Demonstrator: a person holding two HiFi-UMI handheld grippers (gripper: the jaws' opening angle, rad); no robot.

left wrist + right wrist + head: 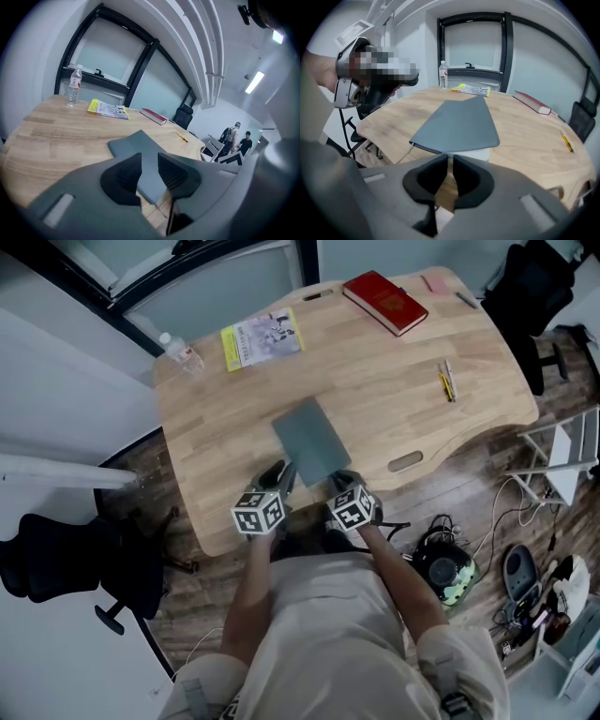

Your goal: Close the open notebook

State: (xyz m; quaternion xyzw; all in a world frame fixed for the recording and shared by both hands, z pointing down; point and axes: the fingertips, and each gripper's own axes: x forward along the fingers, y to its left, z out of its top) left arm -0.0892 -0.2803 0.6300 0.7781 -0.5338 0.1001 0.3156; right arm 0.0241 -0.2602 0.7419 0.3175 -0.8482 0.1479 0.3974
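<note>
Notebook [133, 143] near corner hidden behind left gripper fingers [123, 177]; booklet [262, 338] print unreadable

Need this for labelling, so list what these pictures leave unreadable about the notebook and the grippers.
1. Right gripper view: whether the right gripper pinches the near edge of the grey notebook; the nearly closed jaw tips cover the contact.
2. Left gripper view: the notebook's near corner, behind the left gripper, whose jaws stand apart.
3. Head view: whether the cover lies fully flat, since it is seen from straight above; the print on the yellow booklet, too small.
</note>
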